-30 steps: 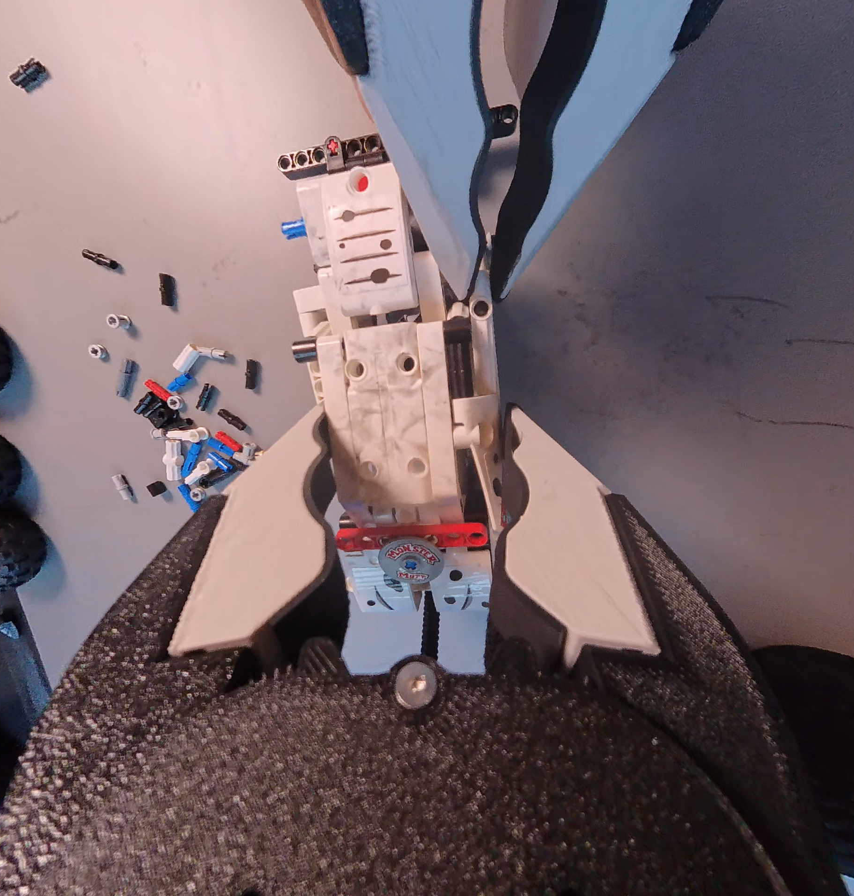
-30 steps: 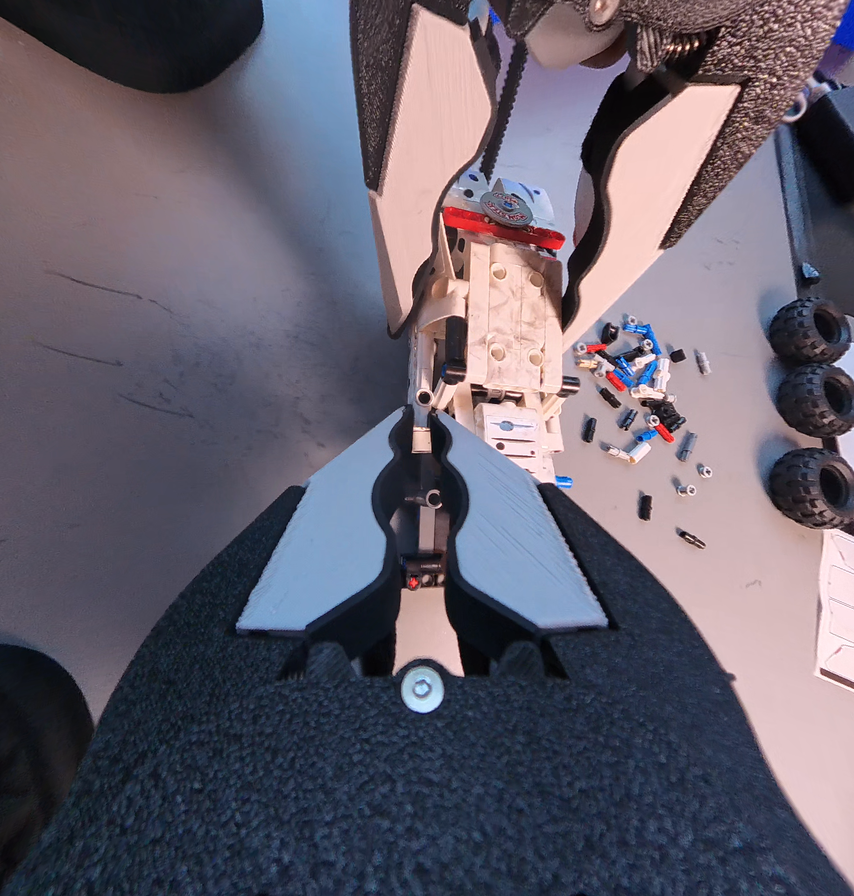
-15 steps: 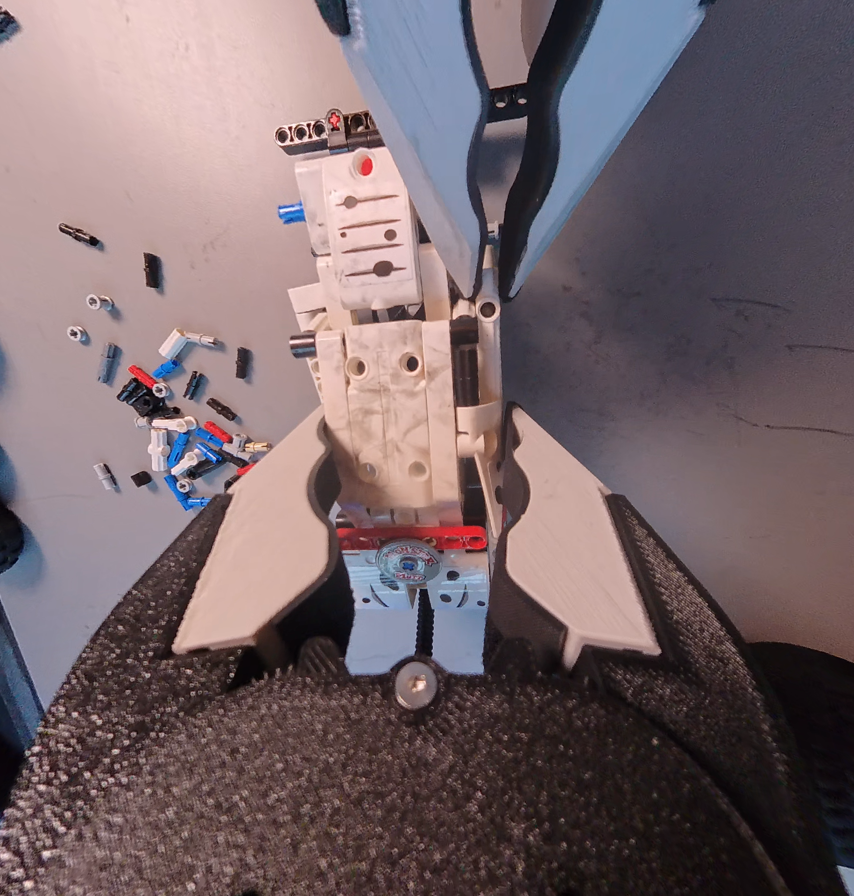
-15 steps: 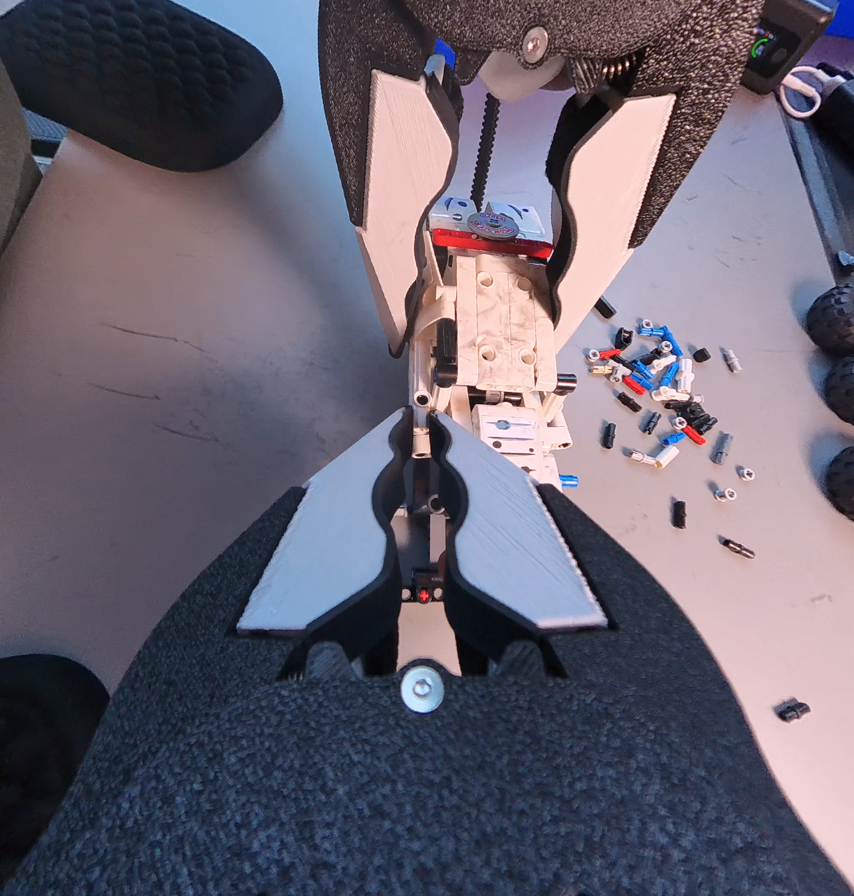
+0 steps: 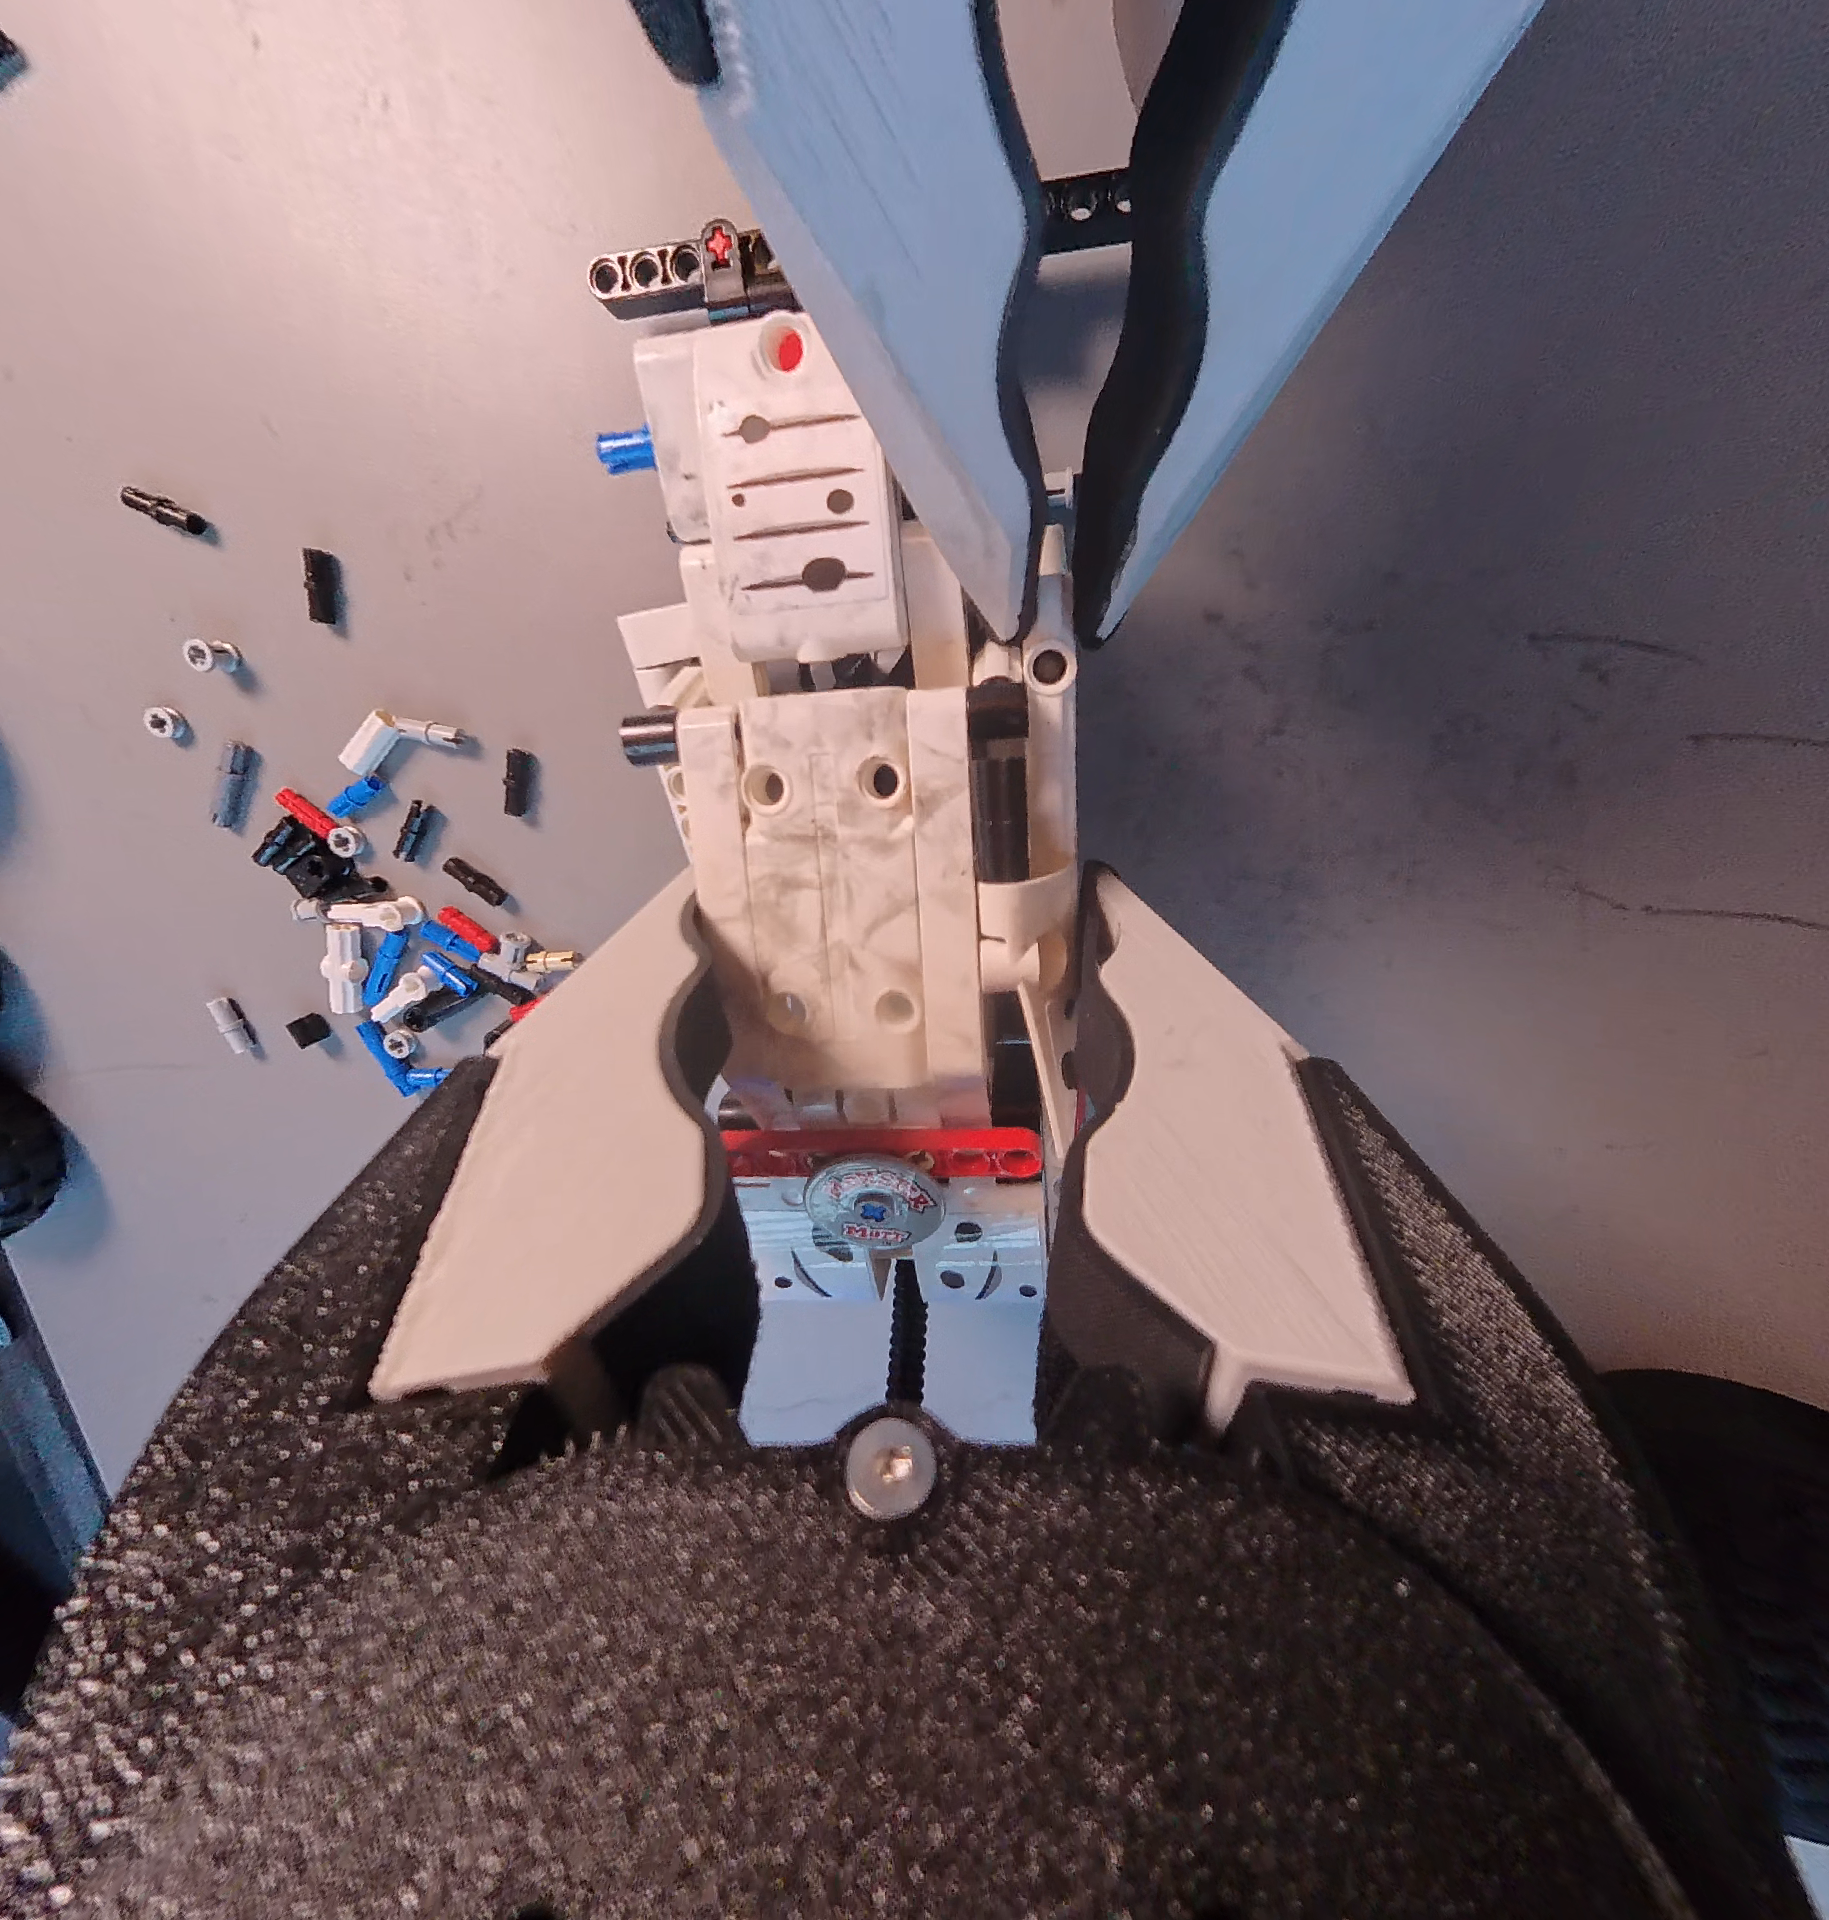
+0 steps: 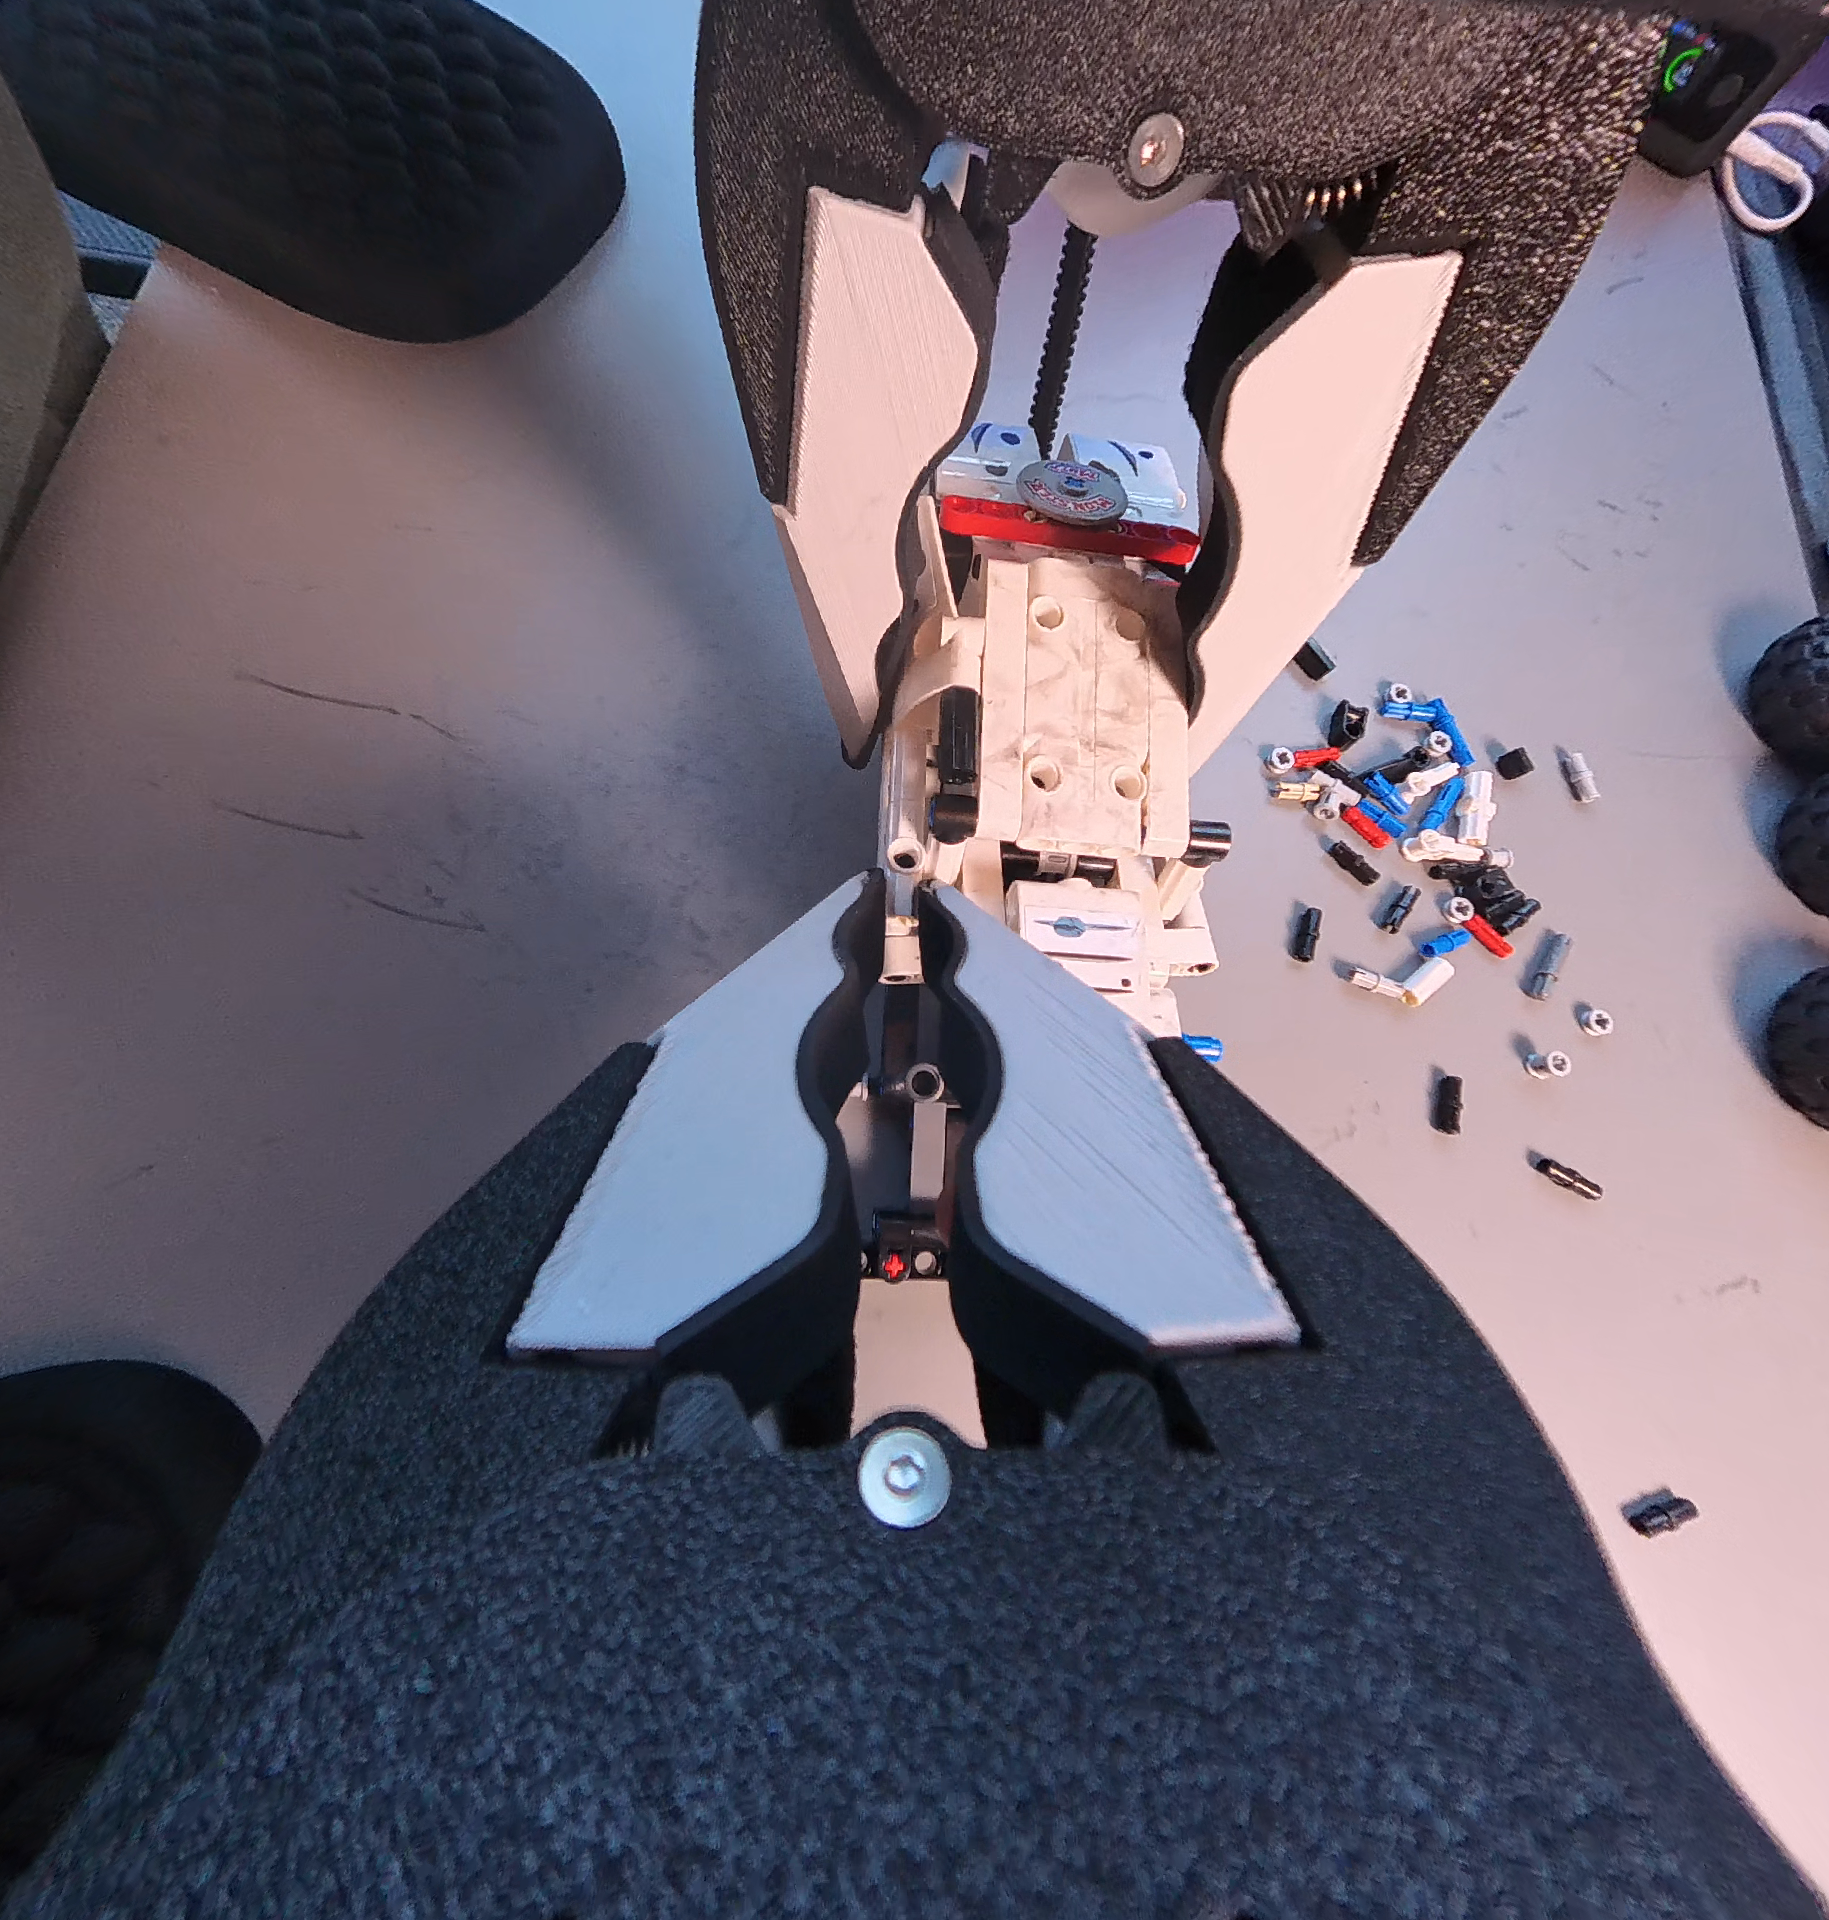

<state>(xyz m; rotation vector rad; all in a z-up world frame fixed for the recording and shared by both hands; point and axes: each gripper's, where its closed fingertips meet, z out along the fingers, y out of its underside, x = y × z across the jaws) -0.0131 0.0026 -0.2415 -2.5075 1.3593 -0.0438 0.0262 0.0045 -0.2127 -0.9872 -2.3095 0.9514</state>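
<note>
- Gripping from both ends now: the left tongs are clamped on the wide white body of the brick-built model, close to its red beam and round badge.
- Facing them, the right tongs are pinched shut on a thin white upright strut at the model's other side, their tips almost meeting.
- That model hangs between the two tongs, over the pale desk.
- A black holed beam with a red cross piece sits at the model's far end, partly hidden behind the right tongs.
- Off to one side, a scatter of small loose pins in blue, red, black and white lies on the desk.
- Beyond the pins, knobbly black tyres line up at the desk's edge.
</note>
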